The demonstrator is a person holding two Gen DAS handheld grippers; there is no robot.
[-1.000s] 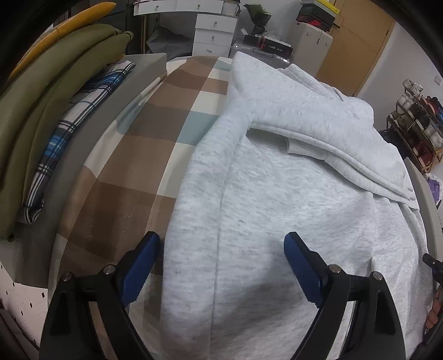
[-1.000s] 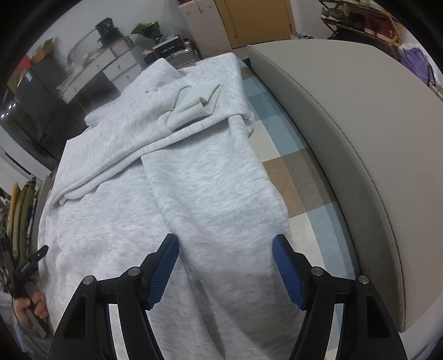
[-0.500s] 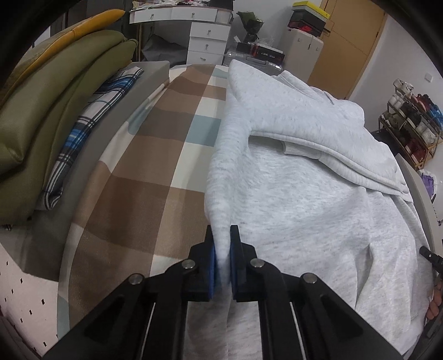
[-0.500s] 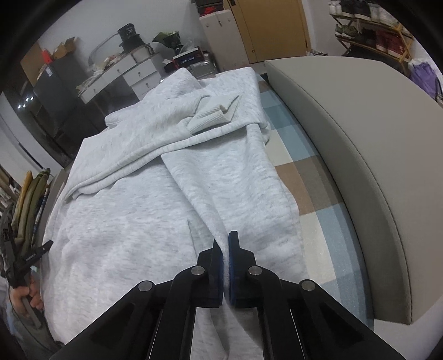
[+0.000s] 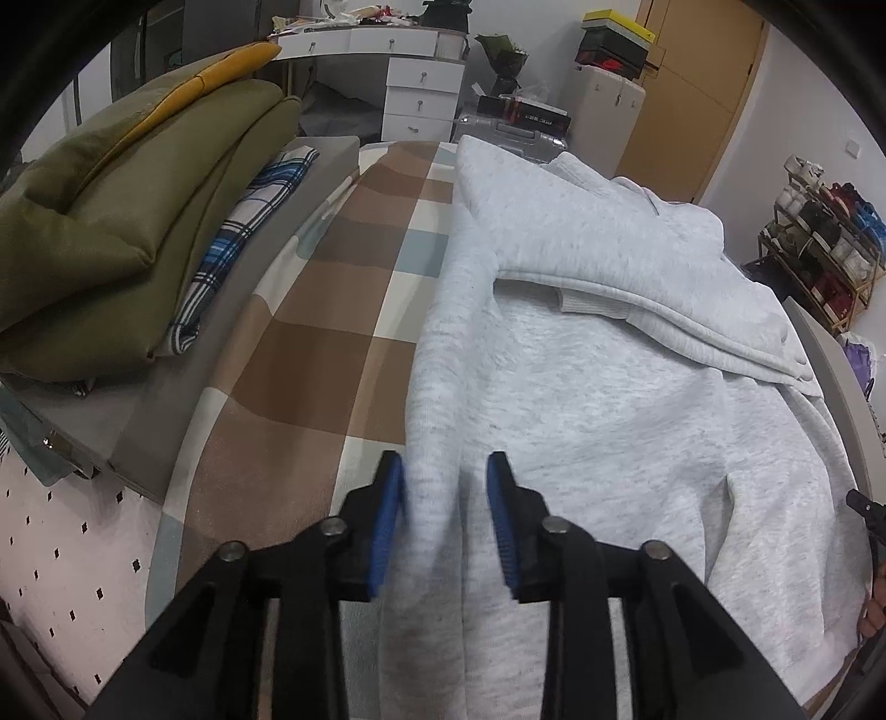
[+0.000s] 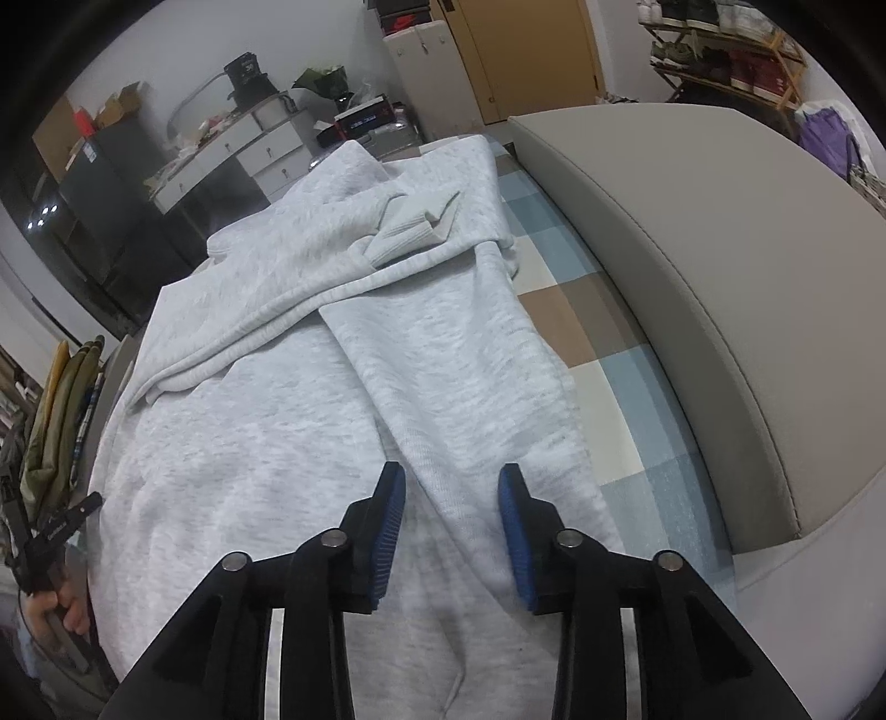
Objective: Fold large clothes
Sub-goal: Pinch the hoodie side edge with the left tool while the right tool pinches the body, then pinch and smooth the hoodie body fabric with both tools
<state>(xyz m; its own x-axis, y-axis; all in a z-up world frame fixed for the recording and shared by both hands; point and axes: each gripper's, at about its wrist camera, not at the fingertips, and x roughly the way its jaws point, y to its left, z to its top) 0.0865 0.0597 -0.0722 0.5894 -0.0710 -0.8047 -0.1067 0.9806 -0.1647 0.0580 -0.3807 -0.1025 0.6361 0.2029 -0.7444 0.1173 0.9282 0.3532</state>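
Note:
A large light grey sweatshirt (image 5: 598, 387) lies spread on a checked bed sheet (image 5: 332, 332), sleeves folded across its upper part. My left gripper (image 5: 446, 512) is open over the garment's left edge, a ridge of fabric between its blue pads, not pinched. In the right wrist view the sweatshirt (image 6: 277, 421) fills the middle. My right gripper (image 6: 451, 523) is open above the near hem beside a folded panel (image 6: 470, 387), holding nothing.
Olive cushions (image 5: 111, 221) and a plaid cloth (image 5: 238, 243) stack at the bed's left side. A grey padded bed edge (image 6: 692, 266) runs along the right. White drawers (image 5: 421, 94), a shoe rack (image 5: 819, 249) and a wooden door (image 6: 531, 50) stand beyond.
Both grippers were open a second ago, shut on the sweatshirt fabric half a second ago, and have now opened again, releasing it. Both cameras sit slightly higher and further back.

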